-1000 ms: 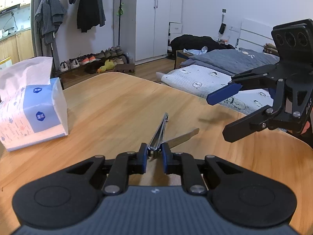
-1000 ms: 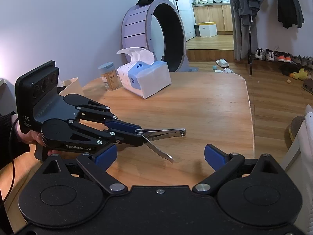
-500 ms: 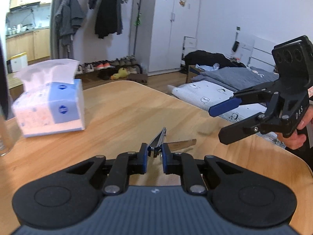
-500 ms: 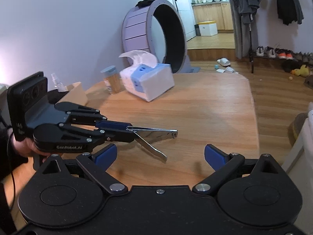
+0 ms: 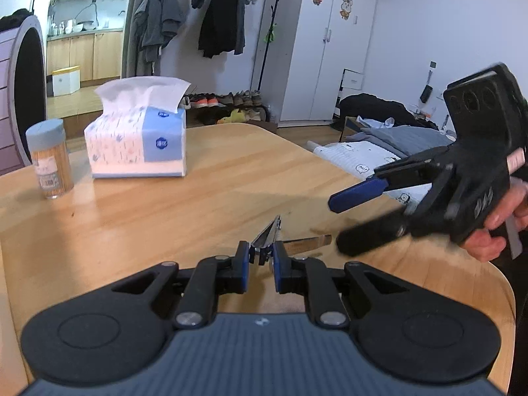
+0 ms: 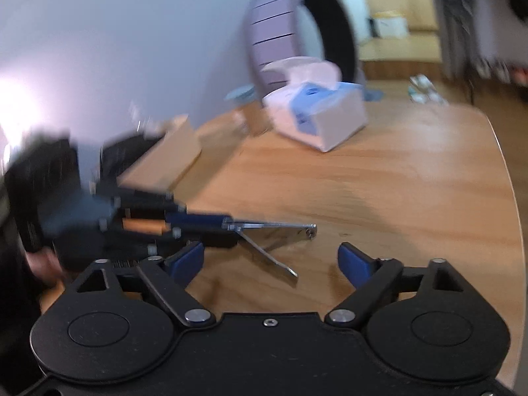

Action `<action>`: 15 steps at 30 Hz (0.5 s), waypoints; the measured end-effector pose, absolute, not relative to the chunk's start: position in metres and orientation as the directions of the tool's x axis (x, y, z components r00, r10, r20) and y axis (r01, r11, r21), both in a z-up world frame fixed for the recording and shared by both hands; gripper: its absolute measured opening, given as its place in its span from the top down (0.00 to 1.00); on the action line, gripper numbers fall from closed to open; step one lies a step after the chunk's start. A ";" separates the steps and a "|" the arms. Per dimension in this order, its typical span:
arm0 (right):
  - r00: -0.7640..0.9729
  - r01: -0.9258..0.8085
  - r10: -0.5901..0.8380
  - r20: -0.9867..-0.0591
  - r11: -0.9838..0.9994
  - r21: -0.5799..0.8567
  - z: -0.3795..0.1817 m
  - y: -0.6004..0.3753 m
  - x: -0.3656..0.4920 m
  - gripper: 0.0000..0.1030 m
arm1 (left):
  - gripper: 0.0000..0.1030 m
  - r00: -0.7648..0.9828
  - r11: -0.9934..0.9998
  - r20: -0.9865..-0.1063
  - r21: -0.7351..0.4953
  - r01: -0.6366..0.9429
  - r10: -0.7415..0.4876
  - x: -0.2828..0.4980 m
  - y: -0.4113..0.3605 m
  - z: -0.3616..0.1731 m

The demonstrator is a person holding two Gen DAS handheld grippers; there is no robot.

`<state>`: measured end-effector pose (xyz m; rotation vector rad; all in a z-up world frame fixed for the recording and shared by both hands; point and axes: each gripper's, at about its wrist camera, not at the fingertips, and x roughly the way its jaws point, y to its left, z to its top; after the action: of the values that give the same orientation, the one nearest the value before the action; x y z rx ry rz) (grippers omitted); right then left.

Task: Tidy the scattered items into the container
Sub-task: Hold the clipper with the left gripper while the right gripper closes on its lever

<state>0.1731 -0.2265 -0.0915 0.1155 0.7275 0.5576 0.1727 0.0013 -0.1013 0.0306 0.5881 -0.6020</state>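
Left tongs clamp my nail clipper, now swung toward frame-left box | right tongs closing, empty | drop-off nears

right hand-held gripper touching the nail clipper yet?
Apart. The right wrist view shows the nail clipper held in the left hand-held gripper, ahead of the right hand-held gripper, whose closing jaws have nothing between them.

White wardrobe, coat rack, bed, wood floor, kitchen cabinets.
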 end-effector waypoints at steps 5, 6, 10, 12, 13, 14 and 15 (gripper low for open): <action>0.572 -0.525 0.481 -0.664 0.837 0.153 -0.102 -0.208 0.179 0.46 | 0.87 0.659 0.825 -0.533 -0.148 0.546 -0.531 0.172 0.002 -0.101; 0.570 -0.544 0.476 -0.669 0.829 0.126 -0.103 -0.204 0.180 0.52 | 0.87 0.658 0.825 -0.533 -0.151 0.545 -0.532 0.172 0.002 -0.101; 0.554 -0.607 0.500 -0.665 0.790 0.087 -0.103 -0.198 0.182 0.75 | 0.87 0.662 0.830 -0.534 -0.153 0.536 -0.526 0.172 0.003 -0.102; 0.550 -0.639 0.505 -0.665 0.767 0.053 -0.103 -0.196 0.179 0.80 | 0.87 0.664 0.831 -0.532 -0.153 0.534 -0.525 0.170 0.005 -0.102; 0.543 -0.654 0.515 -0.663 0.755 0.051 -0.102 -0.196 0.178 0.82 | 0.87 0.667 0.833 -0.529 -0.155 0.532 -0.524 0.170 0.006 -0.102; 0.537 -0.663 0.525 -0.660 0.747 0.055 -0.102 -0.196 0.177 0.84 | 0.87 0.671 0.834 -0.524 -0.161 0.527 -0.525 0.169 0.007 -0.102; 0.538 -0.667 0.533 -0.652 0.743 0.057 -0.101 -0.195 0.175 0.85 | 0.87 0.676 0.836 -0.516 -0.169 0.522 -0.526 0.169 0.009 -0.102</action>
<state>0.1749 -0.1953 -0.1010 -0.2089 0.7001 0.7199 0.1690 0.0093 -0.1015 -0.0078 0.5830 -0.5892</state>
